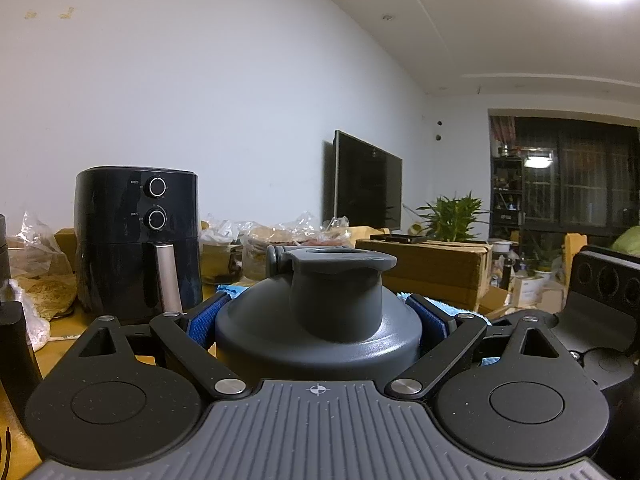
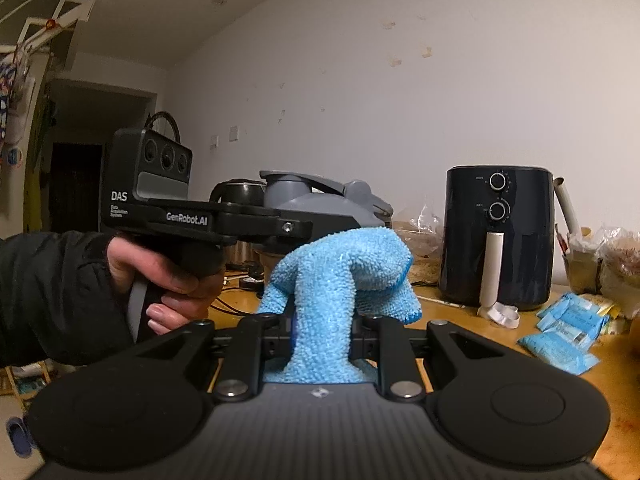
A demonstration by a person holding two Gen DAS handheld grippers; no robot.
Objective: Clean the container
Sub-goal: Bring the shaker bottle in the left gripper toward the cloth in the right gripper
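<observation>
Container [image 1: 320, 320]: in the left wrist view the grey bottle stands upright between the blue pads [image 1: 204, 322] of the left gripper [image 1: 318, 324], which are clenched on its shoulder from both sides. Its long axis runs straight up, and the neck and flip lid rise above the fingers. Whether anything is inside cannot be told, since the body is opaque and the lid seems shut. Behind it an air fryer [image 1: 138, 240] stands on the table [image 1: 60, 344], well apart. A strip of blue cloth [image 1: 448, 306] shows just past the right pad.

In the right wrist view the right gripper [image 2: 322, 338] is clamped tight on the cloth [image 2: 340, 280], whose bunched top stands up ahead of the fingers. The container [image 2: 320, 200] lies straight beyond the cloth and a little higher, held out by the left gripper [image 2: 296, 226] in a hand [image 2: 160, 276]. The cloth looks close to the bottle's side, though I cannot tell if it touches. The right hand is the wiper; its next stroke likely goes forward and up onto the shoulder.
</observation>
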